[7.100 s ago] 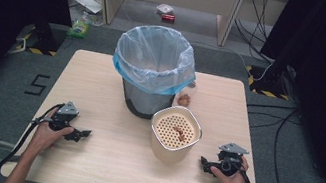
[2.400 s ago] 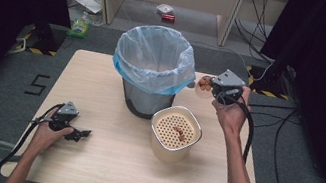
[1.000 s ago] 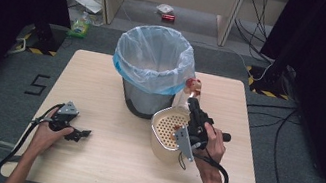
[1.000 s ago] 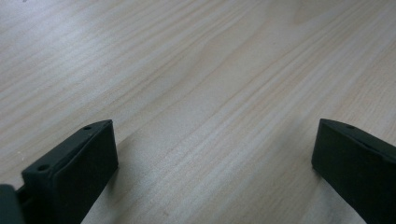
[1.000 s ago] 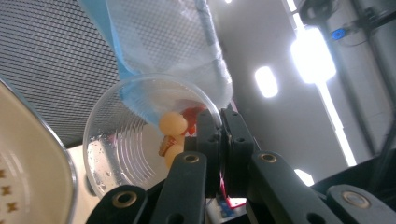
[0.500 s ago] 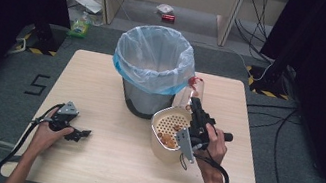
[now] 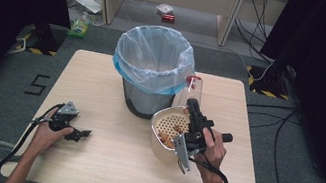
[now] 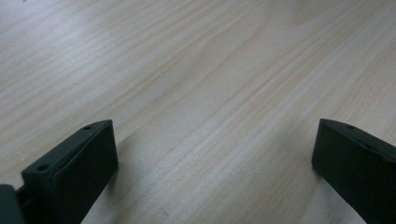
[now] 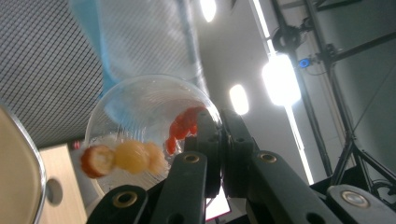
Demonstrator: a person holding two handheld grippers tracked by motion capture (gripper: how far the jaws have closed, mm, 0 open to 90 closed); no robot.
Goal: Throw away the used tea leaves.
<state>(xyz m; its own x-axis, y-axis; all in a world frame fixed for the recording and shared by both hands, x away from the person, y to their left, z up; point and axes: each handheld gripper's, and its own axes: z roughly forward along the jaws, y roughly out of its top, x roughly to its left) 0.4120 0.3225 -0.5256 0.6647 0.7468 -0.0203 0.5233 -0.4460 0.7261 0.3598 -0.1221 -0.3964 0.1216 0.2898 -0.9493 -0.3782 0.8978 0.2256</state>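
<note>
**Clear cup tipping over the perforated bowl**

The right gripper [image 9: 219, 140] is clamping its jaws on the thin rim of a clear plastic cup [image 7: 190, 91], which is tilting beside the bin [image 7: 152, 69] lined with a pale blue bag. Blurred round pieces, yellow and red, are tumbling at the cup's mouth in the right gripper view. Just below sits the cream perforated bowl [image 7: 165, 140], now leaning toward the hand. The left gripper [image 7: 73, 132] is resting on the wood-grain table [image 8: 196, 93], jaws wide apart, unmoved from before.
</note>
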